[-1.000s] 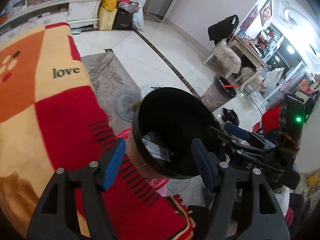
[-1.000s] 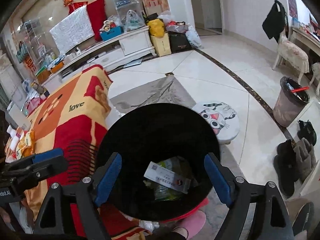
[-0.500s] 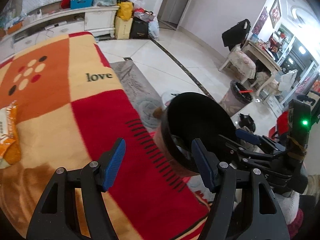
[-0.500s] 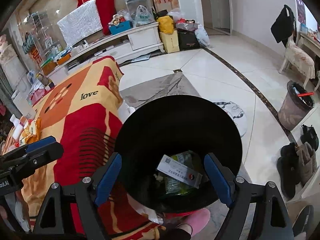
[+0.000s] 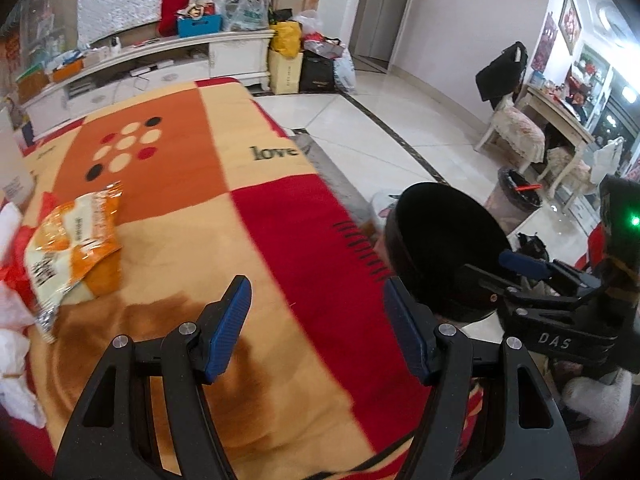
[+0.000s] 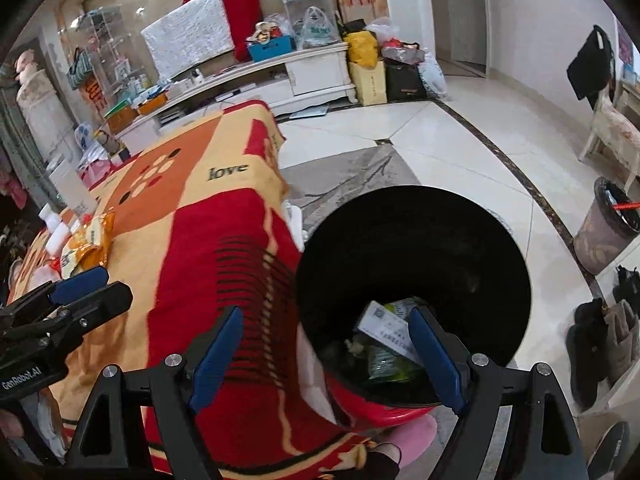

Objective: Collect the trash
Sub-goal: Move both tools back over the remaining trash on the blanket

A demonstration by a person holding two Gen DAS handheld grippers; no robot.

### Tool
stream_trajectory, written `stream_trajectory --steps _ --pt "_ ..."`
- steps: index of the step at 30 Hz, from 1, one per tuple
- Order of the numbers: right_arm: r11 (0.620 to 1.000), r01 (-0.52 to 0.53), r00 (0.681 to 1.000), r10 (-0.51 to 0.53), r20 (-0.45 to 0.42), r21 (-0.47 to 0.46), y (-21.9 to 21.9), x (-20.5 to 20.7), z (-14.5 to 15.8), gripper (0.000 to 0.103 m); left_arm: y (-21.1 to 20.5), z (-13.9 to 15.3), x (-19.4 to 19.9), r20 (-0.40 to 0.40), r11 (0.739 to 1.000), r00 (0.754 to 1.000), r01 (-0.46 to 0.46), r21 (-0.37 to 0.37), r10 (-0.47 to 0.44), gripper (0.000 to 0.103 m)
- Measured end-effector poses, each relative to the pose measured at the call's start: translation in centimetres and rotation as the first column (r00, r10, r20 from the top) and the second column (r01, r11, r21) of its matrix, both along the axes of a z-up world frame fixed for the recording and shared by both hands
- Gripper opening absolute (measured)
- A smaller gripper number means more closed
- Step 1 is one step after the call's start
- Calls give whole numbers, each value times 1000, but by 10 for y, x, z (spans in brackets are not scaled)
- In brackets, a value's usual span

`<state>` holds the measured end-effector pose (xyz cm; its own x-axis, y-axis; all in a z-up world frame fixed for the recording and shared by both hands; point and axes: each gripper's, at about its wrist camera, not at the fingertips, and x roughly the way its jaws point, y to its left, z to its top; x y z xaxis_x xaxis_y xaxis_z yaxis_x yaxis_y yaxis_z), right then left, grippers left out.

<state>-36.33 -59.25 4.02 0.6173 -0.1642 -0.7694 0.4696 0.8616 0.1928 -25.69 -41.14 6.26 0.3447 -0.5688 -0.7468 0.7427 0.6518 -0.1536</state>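
Left gripper (image 5: 316, 332) hangs over the blanket (image 5: 224, 216), jaws spread wide, nothing between them. Right gripper (image 6: 326, 354) is also spread wide and empty, held over the near rim of the black bin (image 6: 416, 264); its left finger sits over the blanket edge, its right finger over the bin mouth. The bin stands just beside the blanket's edge, on the floor side. Inside it, at the bottom, lie a white paper slip (image 6: 386, 330) and green wrappers (image 6: 386, 364). On the blanket, off to the left of the left gripper, lies an orange-and-white snack bag (image 5: 74, 244), with white crumpled paper (image 5: 14, 364) nearer the left edge. Farther out, the blanket shows the word "love". Across the tiled floor (image 5: 360, 120) stands a second bin (image 6: 606, 232) near a chair (image 5: 516, 132); a white cabinet (image 6: 280, 80) lines the back wall.
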Motion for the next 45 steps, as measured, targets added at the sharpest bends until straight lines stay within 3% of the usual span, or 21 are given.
stream_trajectory --steps 19,36,40,45 --pt "986 -164 987 164 0 -10 81 46 9 83 92 1 17 40 989 989 -146 5 145 68" --pt "948 -319 948 319 -19 2 154 92 6 83 182 -3 37 53 965 965 -260 20 259 68" --pt "930 -368 929 368 -19 15 176 103 5 83 217 -3 47 54 954 953 -299 33 297 68" --pt "895 -442 896 443 -6 65 207 120 2 83 270 -5 69 62 919 921 -389 60 386 68"
